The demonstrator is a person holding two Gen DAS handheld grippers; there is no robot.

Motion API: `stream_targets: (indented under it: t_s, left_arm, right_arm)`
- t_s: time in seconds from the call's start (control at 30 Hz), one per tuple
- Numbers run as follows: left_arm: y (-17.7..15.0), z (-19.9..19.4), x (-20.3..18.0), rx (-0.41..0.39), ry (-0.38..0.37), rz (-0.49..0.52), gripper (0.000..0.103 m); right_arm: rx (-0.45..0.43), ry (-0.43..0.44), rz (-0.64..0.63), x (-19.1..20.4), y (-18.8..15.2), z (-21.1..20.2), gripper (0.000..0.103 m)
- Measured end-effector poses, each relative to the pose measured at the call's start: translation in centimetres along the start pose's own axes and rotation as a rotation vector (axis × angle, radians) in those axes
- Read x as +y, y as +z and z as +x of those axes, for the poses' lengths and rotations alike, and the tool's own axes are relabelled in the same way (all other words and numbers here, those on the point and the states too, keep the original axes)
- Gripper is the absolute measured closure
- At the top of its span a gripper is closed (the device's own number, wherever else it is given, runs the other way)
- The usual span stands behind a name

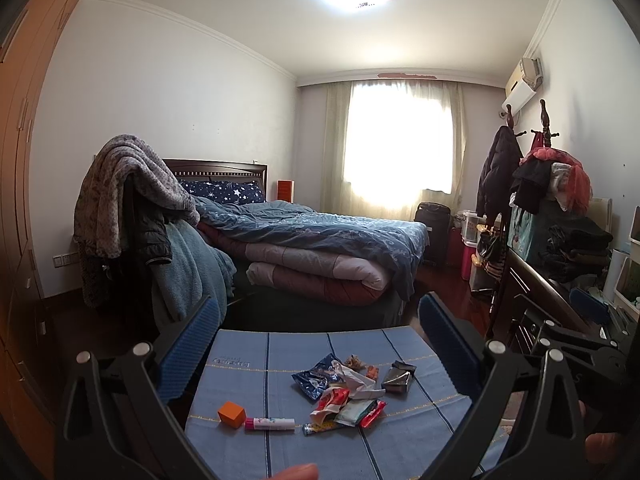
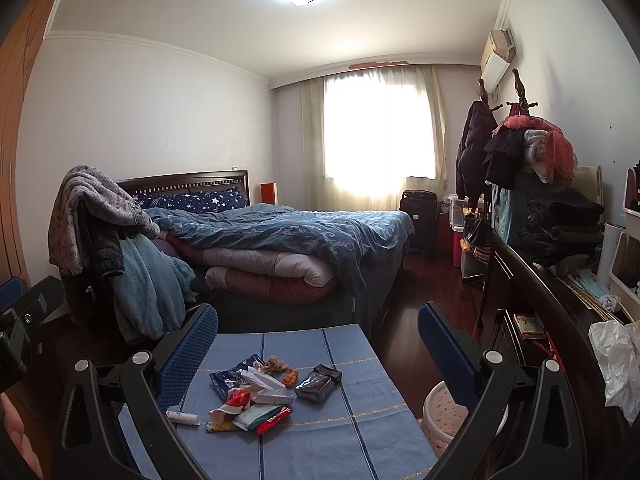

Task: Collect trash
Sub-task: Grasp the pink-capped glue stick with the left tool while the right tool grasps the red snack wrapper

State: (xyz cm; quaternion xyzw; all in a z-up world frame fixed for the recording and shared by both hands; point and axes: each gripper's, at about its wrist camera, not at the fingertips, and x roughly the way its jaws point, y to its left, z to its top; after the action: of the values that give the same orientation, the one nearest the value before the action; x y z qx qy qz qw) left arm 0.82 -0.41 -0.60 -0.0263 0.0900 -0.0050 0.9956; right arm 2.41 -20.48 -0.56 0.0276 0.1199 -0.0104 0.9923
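Note:
A pile of trash (image 1: 348,392) lies on a small table covered with a blue striped cloth (image 1: 248,344): a dark blue wrapper (image 1: 314,378), crumpled white paper, red-and-white wrappers, and a dark foil packet (image 1: 398,376). The same pile (image 2: 260,396) shows in the right wrist view, with the foil packet (image 2: 318,382). An orange block (image 1: 231,414) and a glue stick (image 1: 270,424) lie to the pile's left. My left gripper (image 1: 320,320) is open and empty above the table. My right gripper (image 2: 318,322) is open and empty, held above it too.
A pink-dotted bin (image 2: 444,416) stands on the floor right of the table. A dark wooden dresser (image 2: 532,292) with a white plastic bag (image 2: 616,364) runs along the right. A bed (image 1: 320,248) with piled quilts and a chair draped with clothes (image 1: 132,224) stand beyond.

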Motion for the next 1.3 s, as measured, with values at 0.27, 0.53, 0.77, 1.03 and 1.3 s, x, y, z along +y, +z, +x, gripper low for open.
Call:
stream_targets:
  t_s: [0.27,0.53,0.77,1.03,1.3]
  left_arm:
    - [-0.6,0.5,-0.2,0.016,0.001,-0.001,0.003]
    - [-2.1,3.7,0.3,0.094,0.026,-0.011,0.003]
    - [-9.7,11.3,3.7,0.38,0.122,-0.011,0.003]
    - [-20.1,20.2,8.1,0.687,0.19,-0.046,0.004]
    - [-22.6,25.5,8.6,0.743,0.145,-0.081,0.003]
  right_arm:
    - [0.014,0.004,0.002,-0.1,-1.1,0.9,0.004]
    - [0.076,0.014,-0.001,0.1,-2.8,3.5,0.003]
    - [0.236,-0.008,-0.044,0.4,-6.4,8.8,0.004]
    - [0.465,0.024,-0.059,1.1,-12.0,15.8,0.004]
    - [0.536,0.076,-0.094,2.9,-14.2,19.4,0.004]
